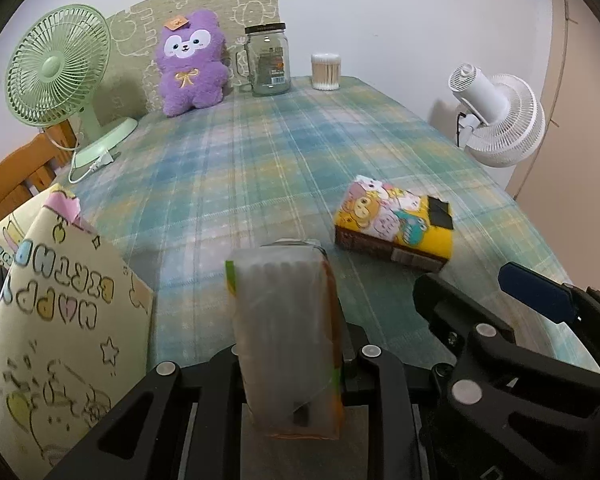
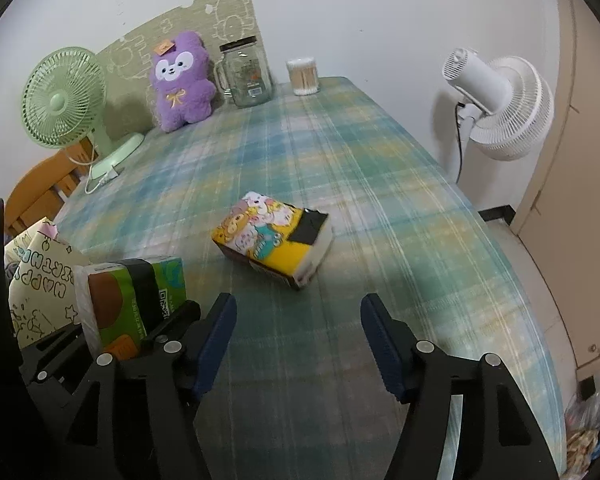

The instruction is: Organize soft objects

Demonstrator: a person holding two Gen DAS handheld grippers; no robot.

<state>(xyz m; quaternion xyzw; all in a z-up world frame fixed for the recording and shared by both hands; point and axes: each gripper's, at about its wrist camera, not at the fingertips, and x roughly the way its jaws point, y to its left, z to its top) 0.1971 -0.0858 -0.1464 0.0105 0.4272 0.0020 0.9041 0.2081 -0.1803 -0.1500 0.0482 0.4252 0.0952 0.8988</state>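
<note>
The left gripper (image 1: 288,364) jaws, mostly hidden, clamp a green tissue pack (image 2: 136,300) beside the gift bag (image 1: 60,320). The right gripper (image 2: 298,344) jaws gape wide, empty, near the yellow cartoon tissue pack (image 2: 274,236) on the surface (image 2: 360,168).

Black tool (image 2: 298,344) — blue pads (image 2: 380,344), silver rivets.

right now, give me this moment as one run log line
left gripper: shut on green tissue pack | right gripper: open, empty | yellow cartoon tissue pack: on plaid tablecloth | gift bag: beside left gripper
</note>
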